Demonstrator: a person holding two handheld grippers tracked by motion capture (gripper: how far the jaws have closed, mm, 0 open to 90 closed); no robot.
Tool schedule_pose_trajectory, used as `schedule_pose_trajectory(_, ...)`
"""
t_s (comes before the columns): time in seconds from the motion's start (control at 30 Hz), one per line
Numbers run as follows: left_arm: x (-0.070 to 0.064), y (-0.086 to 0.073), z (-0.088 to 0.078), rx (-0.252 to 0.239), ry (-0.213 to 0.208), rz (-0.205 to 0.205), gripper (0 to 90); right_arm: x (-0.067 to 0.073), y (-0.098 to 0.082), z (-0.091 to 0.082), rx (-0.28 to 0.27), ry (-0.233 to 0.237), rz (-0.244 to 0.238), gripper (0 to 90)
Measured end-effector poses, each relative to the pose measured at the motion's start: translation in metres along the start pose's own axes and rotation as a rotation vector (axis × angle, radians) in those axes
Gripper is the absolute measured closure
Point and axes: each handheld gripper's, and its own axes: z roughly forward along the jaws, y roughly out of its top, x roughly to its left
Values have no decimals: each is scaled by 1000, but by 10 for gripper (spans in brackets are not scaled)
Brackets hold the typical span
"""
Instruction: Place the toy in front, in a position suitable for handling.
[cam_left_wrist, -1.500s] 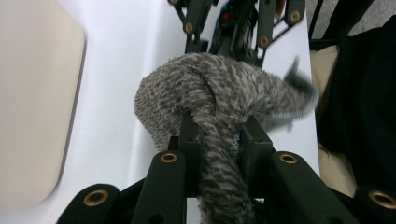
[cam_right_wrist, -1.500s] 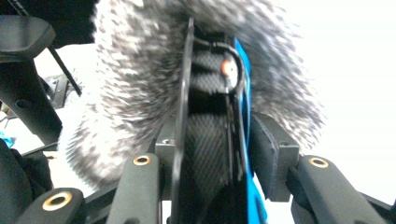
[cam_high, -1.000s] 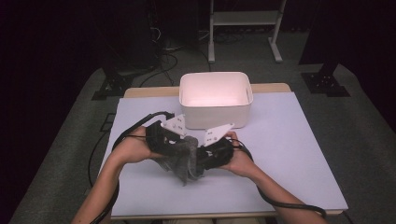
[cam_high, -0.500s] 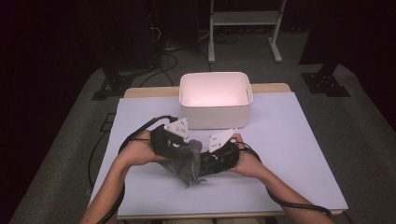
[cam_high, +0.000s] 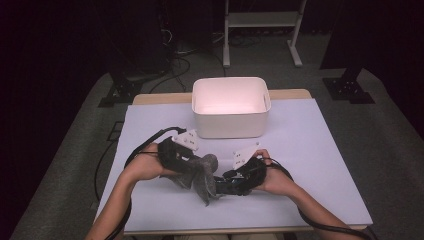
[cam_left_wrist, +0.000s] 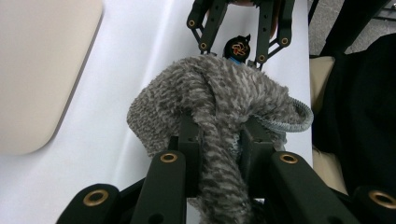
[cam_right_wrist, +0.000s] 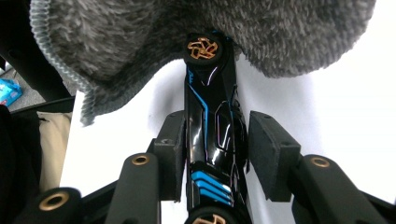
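Left gripper (cam_left_wrist: 217, 140) pinching a soft, light grey sock (cam_left_wrist: 219, 98), held low over the table (cam_high: 310, 165). Right gripper (cam_right_wrist: 219, 154) just opening, left pad touching a glossy black stick (cam_right_wrist: 210, 121). Probably slippery and stiff; best gripped mid-shaft. Sock limp; best pinched by its cuff.

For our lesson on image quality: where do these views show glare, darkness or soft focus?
High view: the white bin glows overexposed and pinkish, while the surroundings fall into darkness. Left gripper view: the grey fuzzy sock is crisp and evenly lit. Right gripper view: the glossy black toy catches reflections.
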Motion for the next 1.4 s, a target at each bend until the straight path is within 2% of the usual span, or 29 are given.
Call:
schedule_pose_trajectory(0.03,0,-1,0,4,1,4,737,0,0,1,-3,-4,0,537)
schedule_pose_trajectory(0.13,0,-4,1,1,-5,-8,737,2,-1,11,46,-1,-13,534)
schedule_pose_trajectory(0.2,1,-7,2,2,-9,-12,739,5,-1,11,52,-32,-43,553)
schedule_pose_trajectory(0.33,5,-12,2,-6,-7,-26,754,2,-2,8,68,-34,-41,556)
schedule_pose_trajectory(0.5,10,-17,4,-18,-15,-43,767,-13,-5,-3,90,-84,-44,556)
schedule_pose_trajectory(0.6,14,-22,3,-20,-2,-61,768,-25,-6,-9,106,-123,-73,556)
schedule_pose_trajectory(0.7,21,-30,-7,-6,19,-84,768,-31,-8,-15,124,-161,-100,556)
schedule_pose_trajectory(0.77,25,-38,-17,12,46,-109,768,-33,-11,-19,117,-180,-102,556)
schedule_pose_trajectory(0.87,32,-53,-34,55,102,-147,767,-32,-17,-20,93,-181,-101,555)
schedule_pose_trajectory(0.93,36,-66,-42,79,153,-196,766,-27,-21,-17,92,-177,-99,554)
schedule_pose_trajectory(1.0,41,-81,-46,101,178,-238,766,-23,-24,-17,69,-190,-95,554)
schedule_pose_trajectory(1.07,43,-97,-44,105,182,-280,765,-19,-26,-18,52,-208,-96,550)
schedule_pose_trajectory(1.13,43,-109,-38,104,168,-307,763,-15,-29,-18,36,-213,-81,539)
schedule_pose_trajectory(1.2,43,-117,-31,107,158,-321,760,-14,-30,-20,11,-191,-35,494)
schedule_pose_trajectory(1.23,43,-119,-28,106,151,-326,758,-13,-30,-21,5,-178,-13,480)
schedule_pose_trajectory(1.3,42,-122,-23,106,142,-331,756,-9,-32,-19,1,-183,-17,457)
schedule_pose_trajectory(1.4,40,-122,-19,96,131,-332,748,-4,-33,-20,-25,-167,4,417)
